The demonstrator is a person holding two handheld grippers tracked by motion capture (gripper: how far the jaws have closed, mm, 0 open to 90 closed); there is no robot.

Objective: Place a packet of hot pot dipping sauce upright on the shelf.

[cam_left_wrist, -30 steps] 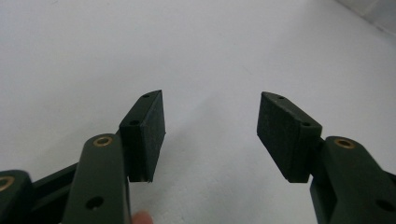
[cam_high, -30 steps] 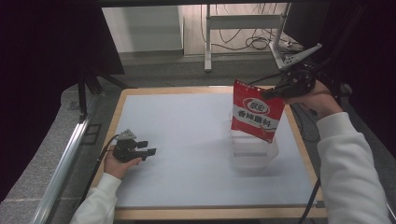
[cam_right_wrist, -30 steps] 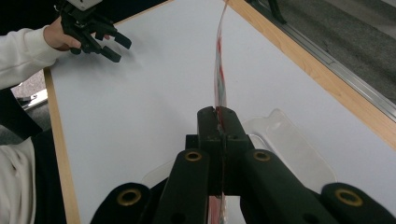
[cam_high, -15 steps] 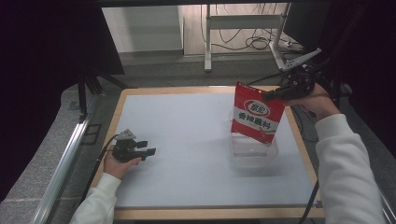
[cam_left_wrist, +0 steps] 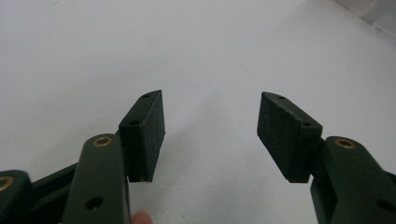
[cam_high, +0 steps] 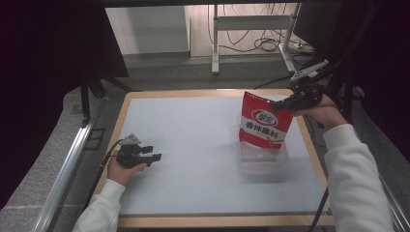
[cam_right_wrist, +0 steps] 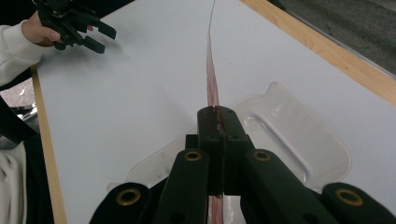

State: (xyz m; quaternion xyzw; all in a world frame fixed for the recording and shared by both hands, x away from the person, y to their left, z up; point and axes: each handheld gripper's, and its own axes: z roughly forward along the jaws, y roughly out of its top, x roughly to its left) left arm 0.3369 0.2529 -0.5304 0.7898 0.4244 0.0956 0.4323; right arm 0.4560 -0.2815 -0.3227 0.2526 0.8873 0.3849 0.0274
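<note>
Red pouch (cam_high: pixel 264 125) upright, bottom toward clear tray (cam_high: pixel 263 162)

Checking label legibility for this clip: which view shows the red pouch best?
The high view: the red pouch faces the camera, label visible, its top corner pinched by the right gripper above the clear tray. The right gripper view shows the pouch edge-on, a thin red line between shut jaws. The left gripper view looks at bare table.

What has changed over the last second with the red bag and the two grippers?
The right gripper, shut on the red bag's top edge, has lowered it, so its bottom now dips into the clear tray. The left gripper stayed open and in place on the table; the tray hasn't moved.
</note>
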